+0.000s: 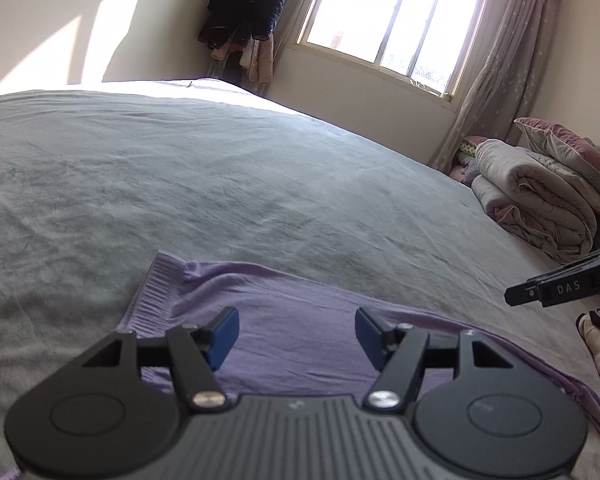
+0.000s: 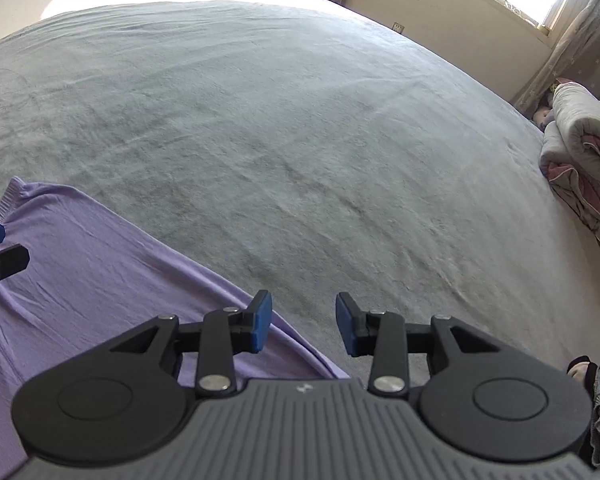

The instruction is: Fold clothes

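**Left wrist view: both jaws empty, fold at risk**

My left gripper (image 1: 297, 336) hovers over the purple garment (image 1: 300, 332), jaws wide, nothing between them. My right gripper (image 2: 303, 322), jaws partly apart and empty, tilts down over the garment's edge at my 12 o'clock on the bed (image 2: 300, 140). If I pinch bedcover with the thin cloth, the fold could drag crooked.

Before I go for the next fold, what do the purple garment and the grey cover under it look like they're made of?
The purple garment: looks like a thin, matte knit jersey; it lies flat with fine soft wrinkles and has a ribbed band at one end. Probably cotton or a blend; I cannot tell which.
The grey bed cover: looks like a plush, fleece-like fabric; its dull, fuzzy nap shows brushed streaks.
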Available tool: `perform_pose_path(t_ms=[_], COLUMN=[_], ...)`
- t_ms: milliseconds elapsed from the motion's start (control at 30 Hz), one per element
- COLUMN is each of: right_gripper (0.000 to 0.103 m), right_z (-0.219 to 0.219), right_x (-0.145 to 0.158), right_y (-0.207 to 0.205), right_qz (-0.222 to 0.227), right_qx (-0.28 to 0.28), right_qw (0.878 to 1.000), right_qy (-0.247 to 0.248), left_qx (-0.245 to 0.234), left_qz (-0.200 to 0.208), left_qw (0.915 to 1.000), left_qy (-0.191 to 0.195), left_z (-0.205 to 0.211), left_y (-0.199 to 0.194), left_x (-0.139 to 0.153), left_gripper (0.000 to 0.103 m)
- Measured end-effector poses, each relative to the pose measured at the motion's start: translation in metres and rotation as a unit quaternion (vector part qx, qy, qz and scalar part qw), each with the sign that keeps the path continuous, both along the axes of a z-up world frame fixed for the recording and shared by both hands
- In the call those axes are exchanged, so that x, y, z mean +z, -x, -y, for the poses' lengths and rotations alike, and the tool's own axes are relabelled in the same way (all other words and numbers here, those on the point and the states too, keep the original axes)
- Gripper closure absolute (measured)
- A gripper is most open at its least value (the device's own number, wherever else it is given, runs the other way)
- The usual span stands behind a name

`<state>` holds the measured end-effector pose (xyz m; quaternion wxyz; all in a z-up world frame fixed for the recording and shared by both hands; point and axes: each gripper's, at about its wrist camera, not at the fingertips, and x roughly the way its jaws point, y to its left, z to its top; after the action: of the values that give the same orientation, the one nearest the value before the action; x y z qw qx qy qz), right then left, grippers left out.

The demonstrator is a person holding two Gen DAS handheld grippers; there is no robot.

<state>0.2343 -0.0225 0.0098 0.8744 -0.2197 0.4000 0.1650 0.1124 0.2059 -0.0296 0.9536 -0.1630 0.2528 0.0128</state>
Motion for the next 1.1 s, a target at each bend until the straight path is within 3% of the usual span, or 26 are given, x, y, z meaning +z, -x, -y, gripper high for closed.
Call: perform_pose_path(t_ms=[100, 200, 333, 667, 1100], right_gripper=[0.065, 0.077, 0.08, 0.081, 0.081], right_z=[0.03, 0.057, 0.09, 0.142, 0.169], right_x=[-0.006, -0.012, -0.015, -0.025, -0.038], right_y=[0.01, 0.016, 0.023, 0.039, 0.05], right_qz=[-0.006, -0.019, -0.033, -0.051, -0.066], right_qx=[-0.019, -0.036, -0.06, -0.087, -0.09], right_qw=[1.0, 0.998, 0.996, 0.993, 0.991], right_qy=[0.023, 0.038, 0.053, 0.068, 0.07], left_qx=[-0.017, -0.029, -0.036, -0.041, -0.076], left_qz=[0.0, 0.001, -0.001, -0.012, -0.004], left_qw=[0.9998, 0.9995, 0.9992, 0.9987, 0.9961], left_qy=[-0.006, -0.013, -0.019, -0.028, -0.045], left_z=[0.011, 0.018, 0.023, 0.029, 0.047], left_y=[0.0, 0.0, -0.002, -0.003, -0.001], left_x=[-0.002, -0.004, -0.006, -0.012, -0.014], left_gripper=[0.037, 0.037, 0.037, 0.037, 0.037])
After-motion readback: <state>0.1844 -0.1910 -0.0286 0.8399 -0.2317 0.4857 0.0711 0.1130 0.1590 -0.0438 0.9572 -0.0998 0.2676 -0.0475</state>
